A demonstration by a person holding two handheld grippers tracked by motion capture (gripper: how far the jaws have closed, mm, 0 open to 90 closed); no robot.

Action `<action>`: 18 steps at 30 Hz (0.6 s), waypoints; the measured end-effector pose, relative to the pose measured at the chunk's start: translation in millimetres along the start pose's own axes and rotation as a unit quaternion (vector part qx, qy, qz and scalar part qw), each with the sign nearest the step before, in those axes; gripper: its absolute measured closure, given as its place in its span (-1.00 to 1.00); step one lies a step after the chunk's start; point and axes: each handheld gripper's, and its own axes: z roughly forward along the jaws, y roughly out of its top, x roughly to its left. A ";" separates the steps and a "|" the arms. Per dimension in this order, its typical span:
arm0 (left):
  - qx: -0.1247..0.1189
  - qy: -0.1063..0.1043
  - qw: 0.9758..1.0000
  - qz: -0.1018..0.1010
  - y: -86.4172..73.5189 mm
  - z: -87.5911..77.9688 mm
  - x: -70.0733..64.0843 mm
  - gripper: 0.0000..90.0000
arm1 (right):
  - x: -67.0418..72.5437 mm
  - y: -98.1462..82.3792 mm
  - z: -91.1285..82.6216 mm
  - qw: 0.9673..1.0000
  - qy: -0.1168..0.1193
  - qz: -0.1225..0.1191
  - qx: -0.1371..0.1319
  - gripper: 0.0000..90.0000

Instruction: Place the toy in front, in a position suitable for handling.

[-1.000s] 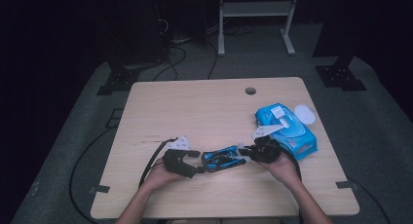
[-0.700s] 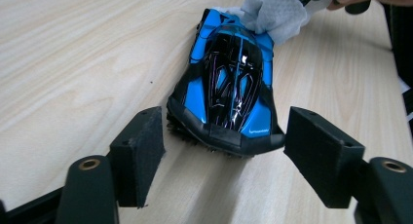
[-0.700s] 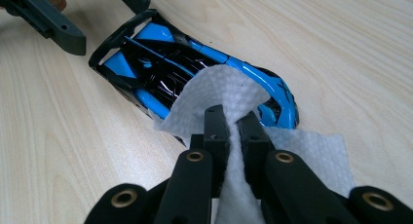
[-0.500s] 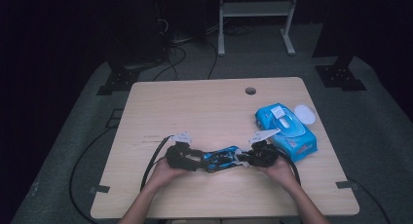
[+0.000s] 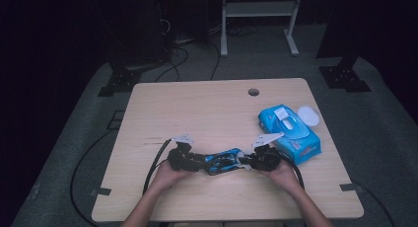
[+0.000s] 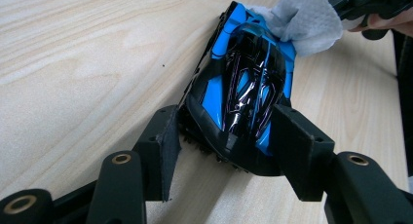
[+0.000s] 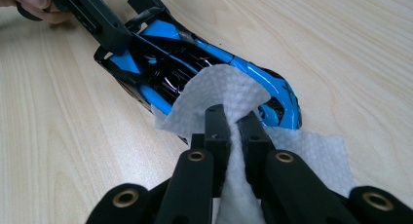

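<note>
In the high view the toy car is too small to make out in detail, and the print on the wipes pack cannot be read. In the left gripper view the wipe hides the car's far end, and the right gripper is cut off by the top edge. In the right gripper view the wipe's lower part is hidden behind the jaws, and the left gripper runs off the top.

A glossy blue-and-black toy car lies on its wheels on the table; a crumpled white wipe drapes over one end.
</note>
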 end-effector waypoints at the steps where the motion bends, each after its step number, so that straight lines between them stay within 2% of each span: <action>1: 0.003 0.004 1.000 0.002 0.8 0.5 -0.6 0.00 | 0.3 -0.1 0.0 1.000 0.000 -0.001 0.000 0.88; 13: -0.002 0.033 0.999 0.040 1.2 -1.8 -7.8 0.14 | 4.3 -2.7 -1.0 1.000 -0.010 -0.005 -0.007 0.88; 16: -0.003 0.033 0.999 0.039 1.1 -1.9 -8.0 0.14 | 5.1 -3.9 -1.2 1.000 -0.011 -0.005 -0.010 0.89; 18: -0.002 0.021 0.999 0.029 0.9 -2.0 -7.0 0.06 | 5.4 -4.4 -1.4 1.000 -0.011 -0.005 -0.011 0.89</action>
